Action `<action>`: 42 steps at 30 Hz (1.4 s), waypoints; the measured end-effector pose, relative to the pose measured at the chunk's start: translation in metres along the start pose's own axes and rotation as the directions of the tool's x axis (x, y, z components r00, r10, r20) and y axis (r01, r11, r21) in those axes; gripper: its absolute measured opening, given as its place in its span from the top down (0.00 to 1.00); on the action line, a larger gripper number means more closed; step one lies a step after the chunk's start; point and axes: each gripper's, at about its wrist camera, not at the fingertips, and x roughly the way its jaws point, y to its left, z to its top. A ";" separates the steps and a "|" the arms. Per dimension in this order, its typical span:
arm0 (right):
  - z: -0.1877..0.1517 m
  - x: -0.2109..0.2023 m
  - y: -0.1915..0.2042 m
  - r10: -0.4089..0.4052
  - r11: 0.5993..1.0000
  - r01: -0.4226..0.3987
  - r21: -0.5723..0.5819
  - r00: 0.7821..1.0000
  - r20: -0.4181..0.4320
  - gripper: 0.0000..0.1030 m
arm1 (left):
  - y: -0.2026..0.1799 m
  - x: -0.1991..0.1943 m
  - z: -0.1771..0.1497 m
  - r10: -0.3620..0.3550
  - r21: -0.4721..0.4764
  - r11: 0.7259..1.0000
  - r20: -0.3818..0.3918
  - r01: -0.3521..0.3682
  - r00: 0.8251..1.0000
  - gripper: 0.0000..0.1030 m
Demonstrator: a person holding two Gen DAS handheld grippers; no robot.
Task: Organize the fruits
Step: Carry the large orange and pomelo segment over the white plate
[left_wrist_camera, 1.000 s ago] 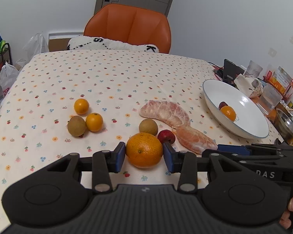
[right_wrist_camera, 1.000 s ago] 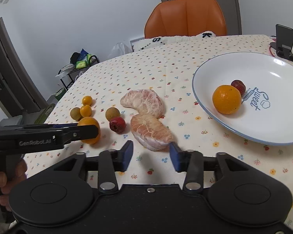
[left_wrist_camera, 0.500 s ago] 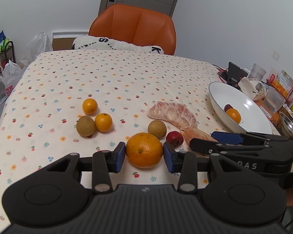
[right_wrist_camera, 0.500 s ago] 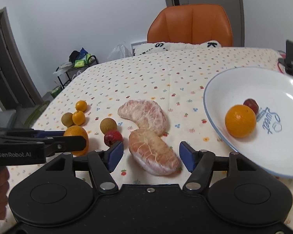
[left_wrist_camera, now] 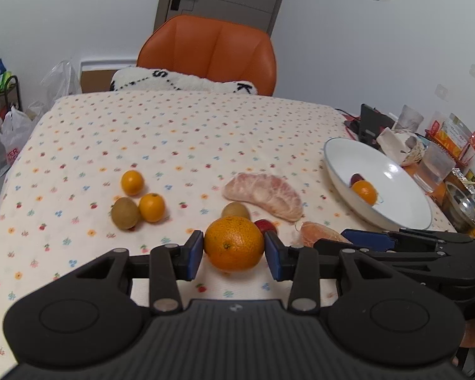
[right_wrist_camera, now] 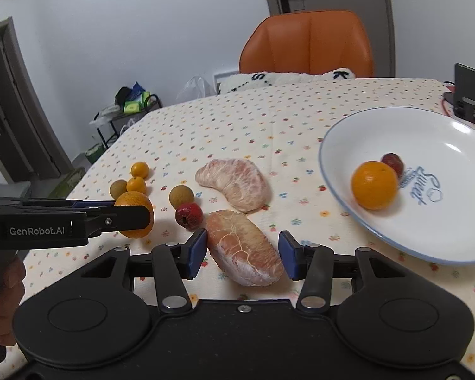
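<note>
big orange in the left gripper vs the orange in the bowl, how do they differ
The big orange is clamped between the left gripper's pads above the tablecloth; the bowl orange lies loose in the white bowl beside a small red fruit. The gripped one's skin looks rougher. Both are round and unpeeled.

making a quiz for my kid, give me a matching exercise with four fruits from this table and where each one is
Fruits:
1. big orange
2. near pomelo piece
3. red fruit
4. small orange

Places:
A. in the plate
B. between the right gripper's fingers
C. on the cloth beside a kiwi
D. held in the left gripper

Pairs: 1-D, 2-B, 3-C, 4-A
</note>
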 end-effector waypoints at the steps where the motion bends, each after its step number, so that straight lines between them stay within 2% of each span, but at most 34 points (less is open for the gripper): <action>1: 0.000 -0.003 -0.001 -0.003 1.000 0.003 0.001 1.000 0.005 0.55 | -0.002 -0.001 0.000 -0.003 0.002 1.000 0.004 0.003 1.000 0.61; 18: 0.004 -0.052 -0.030 -0.086 0.995 0.081 0.055 0.991 0.101 0.55 | -0.049 0.002 0.012 -0.059 0.062 0.996 0.034 0.057 0.998 0.61; 42: 0.004 -0.073 -0.087 -0.205 0.973 0.181 0.143 0.963 0.176 0.55 | -0.101 0.037 0.031 -0.107 0.133 0.986 0.021 0.104 0.994 0.61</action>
